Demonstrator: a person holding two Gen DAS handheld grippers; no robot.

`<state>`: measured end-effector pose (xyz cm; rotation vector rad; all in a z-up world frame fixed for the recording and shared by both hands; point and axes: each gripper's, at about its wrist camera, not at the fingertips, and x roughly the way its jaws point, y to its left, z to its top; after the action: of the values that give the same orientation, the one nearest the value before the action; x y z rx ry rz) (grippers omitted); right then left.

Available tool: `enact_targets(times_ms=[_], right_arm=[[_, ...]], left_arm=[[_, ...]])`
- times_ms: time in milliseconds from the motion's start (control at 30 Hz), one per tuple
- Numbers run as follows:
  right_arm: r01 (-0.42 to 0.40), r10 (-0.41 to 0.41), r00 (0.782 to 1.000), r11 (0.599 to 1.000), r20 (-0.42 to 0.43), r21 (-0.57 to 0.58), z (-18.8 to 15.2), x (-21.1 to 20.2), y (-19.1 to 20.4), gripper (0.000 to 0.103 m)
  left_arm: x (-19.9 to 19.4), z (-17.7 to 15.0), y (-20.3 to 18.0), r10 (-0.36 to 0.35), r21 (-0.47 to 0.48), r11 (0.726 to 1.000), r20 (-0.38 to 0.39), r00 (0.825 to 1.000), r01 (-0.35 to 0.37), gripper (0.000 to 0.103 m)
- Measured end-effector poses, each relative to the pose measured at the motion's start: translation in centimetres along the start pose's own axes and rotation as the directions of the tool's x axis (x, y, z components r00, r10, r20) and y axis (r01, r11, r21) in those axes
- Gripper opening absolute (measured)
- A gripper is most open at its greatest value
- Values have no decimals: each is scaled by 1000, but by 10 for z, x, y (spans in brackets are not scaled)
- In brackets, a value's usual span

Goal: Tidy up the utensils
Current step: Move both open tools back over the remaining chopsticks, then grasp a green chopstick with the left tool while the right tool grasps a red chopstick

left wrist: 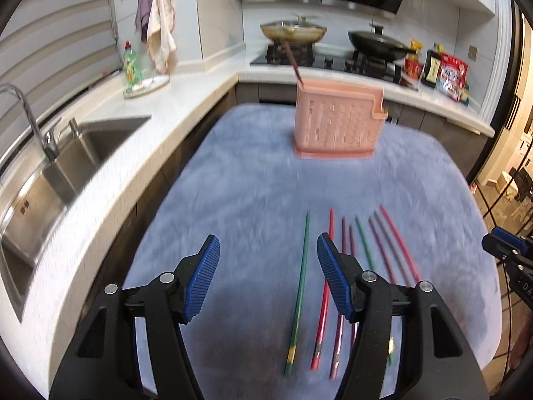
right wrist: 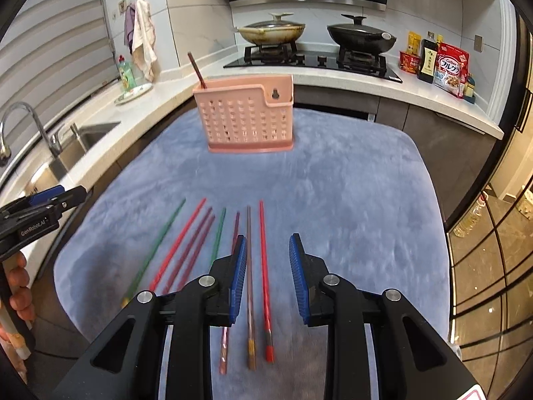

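At the bottom of the left wrist view, the left black two-finger gripper with ribbed blue pads (left wrist: 268, 278) stands with its jaws apart and nothing between the pads, hanging above a fuzzy pale-blue cloth (left wrist: 233, 193) that covers the work surface. At the bottom of the right wrist view, the right black gripper with matching blue pads (right wrist: 268, 278) is likewise parted, more narrowly, and holds nothing. Just beyond both, across the lower middle of each frame, a row of thin coloured chopsticks lies flat on the cloth, roughly parallel: a long green chopstick (left wrist: 299, 286) at the left end, a red chopstick (left wrist: 324, 286) beside it, then purple, green and brownish ones, with a bright red chopstick (right wrist: 264, 266) at the right end. The brownish chopstick (right wrist: 249, 266) lies below the gap of the right jaws. Farther up, in the middle of each frame, a pink perforated plastic utensil holder (right wrist: 246, 120) stands upright on the cloth with one dark reddish chopstick (right wrist: 196, 70) already leaning out of its left end. Behind it run the white counter, steel sink (left wrist: 66, 153) at left and two pans on the stove at top. The step appears to be reaching down for the next chopsticks; the next move likely calls for lowering each gripper so its pads straddle one thin stick, then closing squarely.
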<state>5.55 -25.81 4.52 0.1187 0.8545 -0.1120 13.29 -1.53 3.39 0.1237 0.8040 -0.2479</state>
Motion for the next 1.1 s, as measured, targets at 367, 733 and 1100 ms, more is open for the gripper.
enact_targets(times_ms=[367, 733, 1100], right_arm=[[8, -4, 995, 999, -97, 41, -63, 15, -8, 26], [14, -4, 988, 998, -156, 66, -93, 29, -12, 26], [16, 0, 981, 997, -193, 78, -105, 42, -15, 26]], left_arm=[[4, -59, 0, 6, 15, 1000, -83, 997, -5, 58], [14, -95, 1, 2, 29, 1000, -159, 987, 3, 58], [32, -117, 0, -32, 9, 999, -236, 971, 35, 58]])
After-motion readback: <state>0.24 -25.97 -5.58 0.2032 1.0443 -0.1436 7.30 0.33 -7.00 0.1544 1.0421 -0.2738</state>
